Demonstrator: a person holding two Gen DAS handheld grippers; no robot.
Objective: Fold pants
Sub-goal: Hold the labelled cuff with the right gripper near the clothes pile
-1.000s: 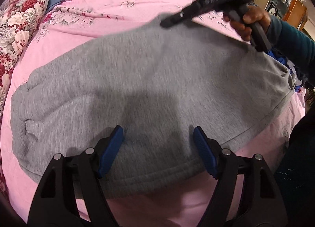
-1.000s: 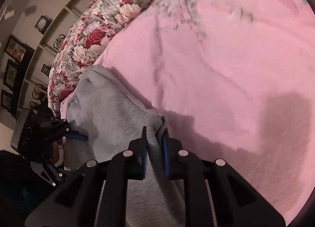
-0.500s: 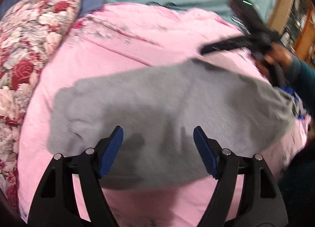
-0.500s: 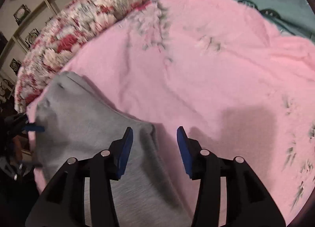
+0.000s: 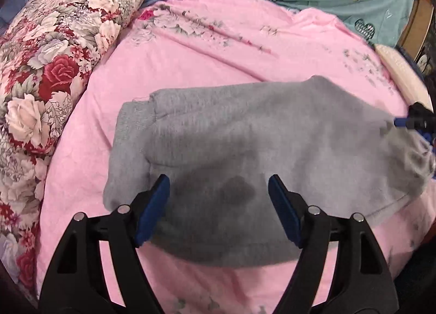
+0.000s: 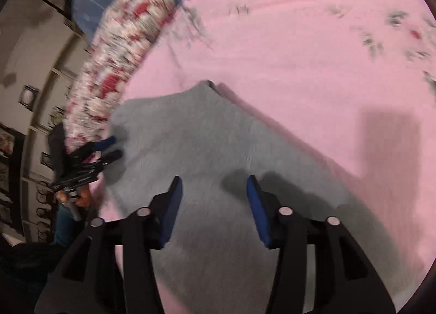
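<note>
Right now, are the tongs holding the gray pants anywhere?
No. Both the left tongs and the right tongs are empty and still opening, above the gray pants, which lie loose on the pink bedspread.

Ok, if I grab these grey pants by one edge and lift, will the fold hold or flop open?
The grey pants look like soft, thick fleece, so they will probably droop from any single pinch. The folded layers lie loose on the pink bedspread, nothing pinning them, so they would likely slide apart. Pushing would probably bunch them rather than slide them.

left hand-held gripper (image 5: 218,205) opening, right hand-held gripper (image 6: 212,205) opening
</note>
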